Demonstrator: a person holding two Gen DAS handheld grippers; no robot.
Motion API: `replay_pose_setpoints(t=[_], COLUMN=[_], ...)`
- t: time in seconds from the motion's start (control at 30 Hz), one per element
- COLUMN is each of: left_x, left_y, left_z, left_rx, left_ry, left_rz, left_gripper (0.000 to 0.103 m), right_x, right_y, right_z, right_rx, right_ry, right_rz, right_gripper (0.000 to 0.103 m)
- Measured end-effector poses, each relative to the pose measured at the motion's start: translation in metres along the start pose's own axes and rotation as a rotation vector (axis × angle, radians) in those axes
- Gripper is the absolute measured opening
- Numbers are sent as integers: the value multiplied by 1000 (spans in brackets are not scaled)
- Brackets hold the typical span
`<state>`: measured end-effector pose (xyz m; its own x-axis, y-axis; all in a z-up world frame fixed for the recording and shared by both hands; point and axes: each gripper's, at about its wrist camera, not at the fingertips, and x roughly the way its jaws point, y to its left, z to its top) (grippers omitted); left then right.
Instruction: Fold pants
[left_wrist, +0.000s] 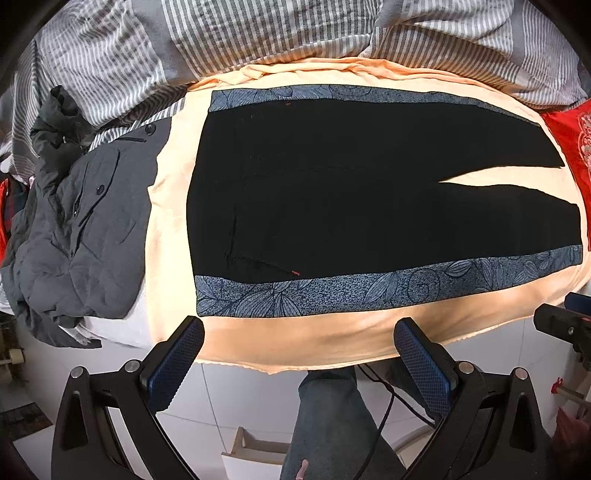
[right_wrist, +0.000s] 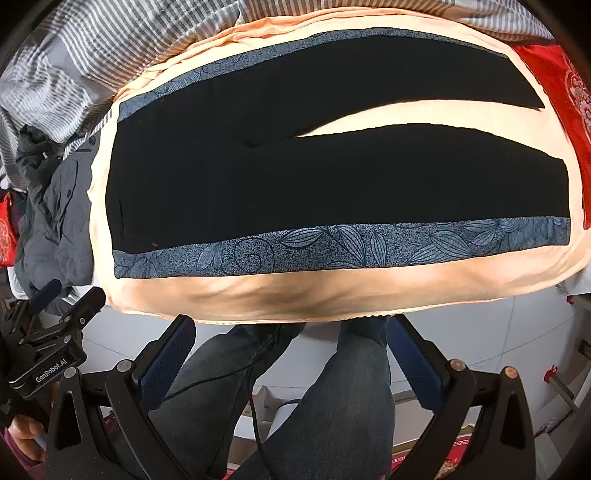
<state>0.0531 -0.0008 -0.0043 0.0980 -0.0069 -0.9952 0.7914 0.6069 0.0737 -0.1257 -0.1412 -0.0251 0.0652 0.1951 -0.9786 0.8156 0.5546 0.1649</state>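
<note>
Black pants (left_wrist: 351, 192) with blue leaf-patterned side stripes lie flat on a peach sheet (left_wrist: 332, 343), waistband at the left, the two legs spread toward the right; they also show in the right wrist view (right_wrist: 295, 184). My left gripper (left_wrist: 299, 332) is open and empty, held off the near bed edge below the near stripe (left_wrist: 369, 291). My right gripper (right_wrist: 291, 328) is open and empty, also off the near edge, below the near stripe (right_wrist: 332, 243). Part of the left gripper (right_wrist: 55, 321) appears at the left of the right wrist view.
A crumpled grey garment (left_wrist: 81, 229) lies left of the pants. A grey-and-white striped duvet (left_wrist: 258, 33) is bunched at the back. A red cloth (left_wrist: 572, 144) sits at the right. The person's legs (right_wrist: 332, 398) and a white tiled floor are below the bed edge.
</note>
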Motion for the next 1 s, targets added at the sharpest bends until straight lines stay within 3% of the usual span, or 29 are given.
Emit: replay_pose_setpoints(t=[0.2,0.33,0.53,0.63,0.77,1.0], left_x=[9,28,82,107,139,159], left_y=[9,28,49,56,63,57], left_z=[2,0,-16,-22,-32,-43], left_rx=[-40,-143,-308,-390,-508,-487], left_ry=[-1,33,125,140,145,140], left_rz=[-24,-76,-165,-220,-318,-391], left_gripper=[103,103,103,103,103,103], right_x=[2,12,67,102,144,192], right_y=[-3,-15,-38,-46,-58,-85], right_z=[0,-2,-11,-13,-12,-8], right_rx=[11,63,239,309,392,497], right_ry=[-6,-7,56,56,19,-55], right_rz=[11,63,334,470,581,794], right_gripper=[103,103,103,103,103,96])
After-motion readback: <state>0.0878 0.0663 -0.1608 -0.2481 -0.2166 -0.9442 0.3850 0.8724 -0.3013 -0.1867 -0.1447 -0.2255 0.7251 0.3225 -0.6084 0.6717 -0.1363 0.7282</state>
